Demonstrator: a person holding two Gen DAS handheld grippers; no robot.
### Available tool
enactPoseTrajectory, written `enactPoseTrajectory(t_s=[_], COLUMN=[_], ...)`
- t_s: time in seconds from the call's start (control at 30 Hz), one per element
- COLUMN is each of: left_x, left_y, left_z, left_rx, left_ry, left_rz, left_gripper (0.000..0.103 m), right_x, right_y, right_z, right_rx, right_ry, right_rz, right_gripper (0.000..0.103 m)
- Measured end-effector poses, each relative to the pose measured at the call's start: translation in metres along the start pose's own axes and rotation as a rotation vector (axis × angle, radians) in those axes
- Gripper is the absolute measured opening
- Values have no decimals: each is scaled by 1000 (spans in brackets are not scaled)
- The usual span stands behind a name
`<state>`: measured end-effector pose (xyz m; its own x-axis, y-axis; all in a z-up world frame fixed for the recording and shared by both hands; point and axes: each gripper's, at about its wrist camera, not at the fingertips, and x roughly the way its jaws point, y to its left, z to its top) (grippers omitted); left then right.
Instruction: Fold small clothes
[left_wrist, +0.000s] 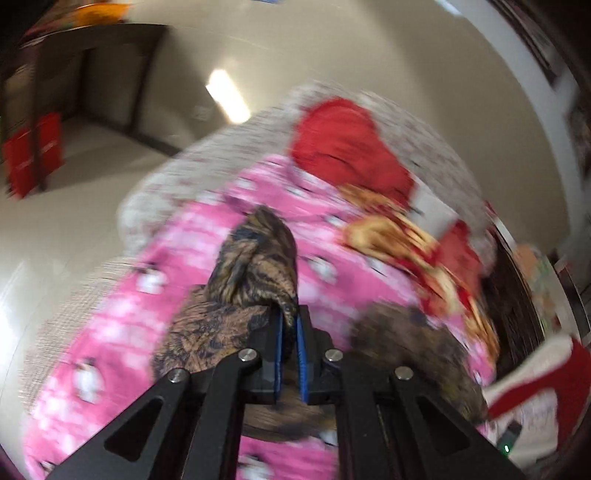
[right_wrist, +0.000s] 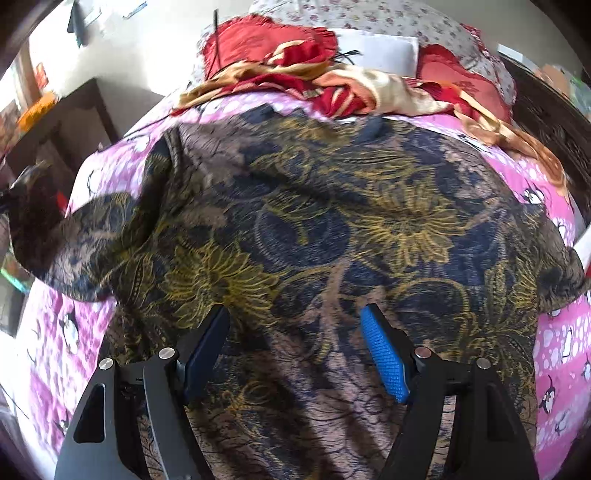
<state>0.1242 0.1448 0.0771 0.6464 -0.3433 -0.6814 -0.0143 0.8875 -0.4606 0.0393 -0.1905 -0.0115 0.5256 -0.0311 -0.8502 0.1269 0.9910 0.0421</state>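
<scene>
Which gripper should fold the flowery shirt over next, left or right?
Probably the left. The left gripper is shut on a bunched corner of the flowery shirt, while the right gripper hangs open above it, holding nothing.

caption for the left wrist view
Left gripper shut on a bunch of the brown floral garment, lifted over the pink bedspread.
</scene>
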Motion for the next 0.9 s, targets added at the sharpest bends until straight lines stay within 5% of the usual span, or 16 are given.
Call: enactPoseTrajectory(t_s=[0.23, 0.53, 0.6, 0.67, 0.73, 0.9], left_x=[36, 102, 110, 108, 100, 53], left_y=[-125, -204, -207, -207, -201, -176], left_z=[-72, -187, -198, -205, -203, -186], left_rx=[214, 424, 463, 460, 446, 532], left_ry=[110, 273, 300, 340, 352, 252], left_rz=[-124, -153, -137, -175, -220, -167], left_gripper=[7, 8, 18, 41, 53, 72], right_x=[-10, -11, -10, -8, -7, -3], right_y=[-38, -93, -104, -111, -115, -109], right_z=[-3, -14, -15, -15, -14, -9], right_rx=[48, 117, 125, 127, 126, 135], right_ry=[-21, -11, -2, 4, 7, -3], right_rz=[-33, -76, -82, -72, -53, 84], right_gripper=[78, 78, 78, 78, 78, 78])
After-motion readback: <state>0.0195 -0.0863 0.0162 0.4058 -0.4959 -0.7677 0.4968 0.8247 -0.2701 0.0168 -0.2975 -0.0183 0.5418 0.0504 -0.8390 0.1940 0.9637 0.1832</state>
